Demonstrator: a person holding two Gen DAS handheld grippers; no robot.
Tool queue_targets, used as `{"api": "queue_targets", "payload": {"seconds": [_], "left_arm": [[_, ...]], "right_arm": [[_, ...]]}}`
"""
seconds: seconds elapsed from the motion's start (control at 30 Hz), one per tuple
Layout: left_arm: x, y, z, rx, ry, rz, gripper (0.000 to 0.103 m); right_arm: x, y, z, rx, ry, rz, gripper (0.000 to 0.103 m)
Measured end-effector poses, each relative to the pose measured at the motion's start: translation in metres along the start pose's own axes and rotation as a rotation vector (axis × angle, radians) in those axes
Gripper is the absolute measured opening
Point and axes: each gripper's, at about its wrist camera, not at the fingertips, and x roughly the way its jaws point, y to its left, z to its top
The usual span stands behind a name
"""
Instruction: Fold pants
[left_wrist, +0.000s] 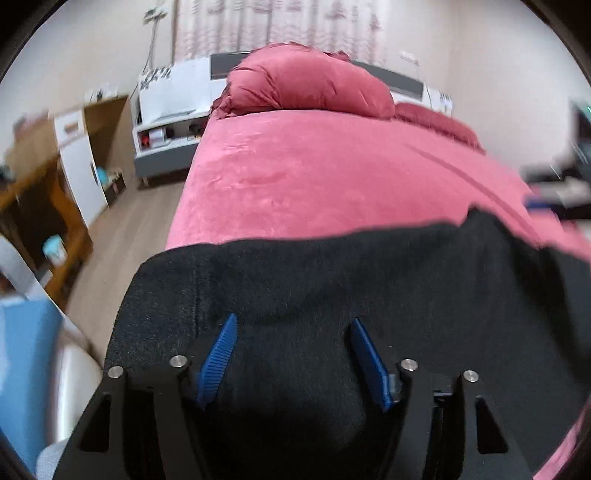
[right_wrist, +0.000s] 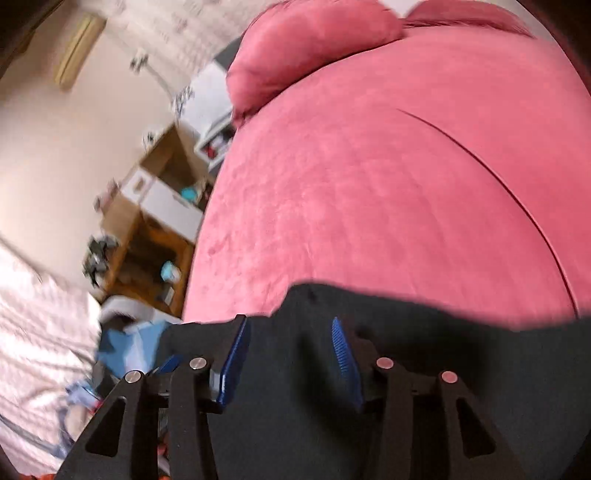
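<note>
Pink plush covers the bed (left_wrist: 332, 177), and everything else sits relative to it: a matching pillow (left_wrist: 310, 81) at its far end, the black pants (left_wrist: 351, 280) spread across its near edge. Above the pants, the left gripper (left_wrist: 293, 360) has its jaws apart, nothing pinched between the blue pads; the right gripper (right_wrist: 291, 360) likewise stands open over the dark cloth. Both views are blurred. I judge the loose fabric could slide off the bed's edge or lose its fold, being unheld.
</note>
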Motion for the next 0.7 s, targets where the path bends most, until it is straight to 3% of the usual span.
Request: {"api": "queue_targets", "payload": {"seconds": [0.07, 0.17, 0.27, 0.4, 0.43, 0.53, 0.63, 0.7], "left_arm": [[0.003, -0.007, 0.001, 0.032, 0.009, 0.01, 0.077], [0.004, -0.006, 0.001, 0.026, 0.01, 0.002, 0.079], [0.001, -0.003, 0.001, 0.003, 0.009, -0.03, 0.081], [-0.005, -0.001, 0.002, -0.032, 0.001, -0.061, 0.085], [-0.006, -0.001, 0.003, -0.041, 0.0, -0.069, 0.087], [-0.009, 0.002, 0.012, -0.079, 0.02, -0.085, 0.088], [-0.01, 0.018, 0.02, -0.176, 0.028, -0.102, 0.086], [0.0, 0.024, 0.02, -0.221, 0.066, -0.087, 0.079]], "right_arm": [[0.029, 0.006, 0.022, -0.047, 0.063, -0.028, 0.047], [0.058, 0.0, 0.041, -0.035, 0.206, -0.001, 0.047], [0.08, -0.007, 0.037, -0.011, 0.352, 0.081, 0.048], [0.092, -0.006, 0.025, -0.074, 0.437, 0.081, 0.048], [0.103, -0.005, 0.027, -0.069, 0.433, 0.064, 0.046], [0.132, -0.001, 0.033, -0.051, 0.364, 0.018, 0.016], [0.113, 0.0, 0.04, 0.008, 0.224, 0.051, 0.01], [0.09, -0.01, 0.048, 0.091, 0.106, 0.123, 0.009]]}}
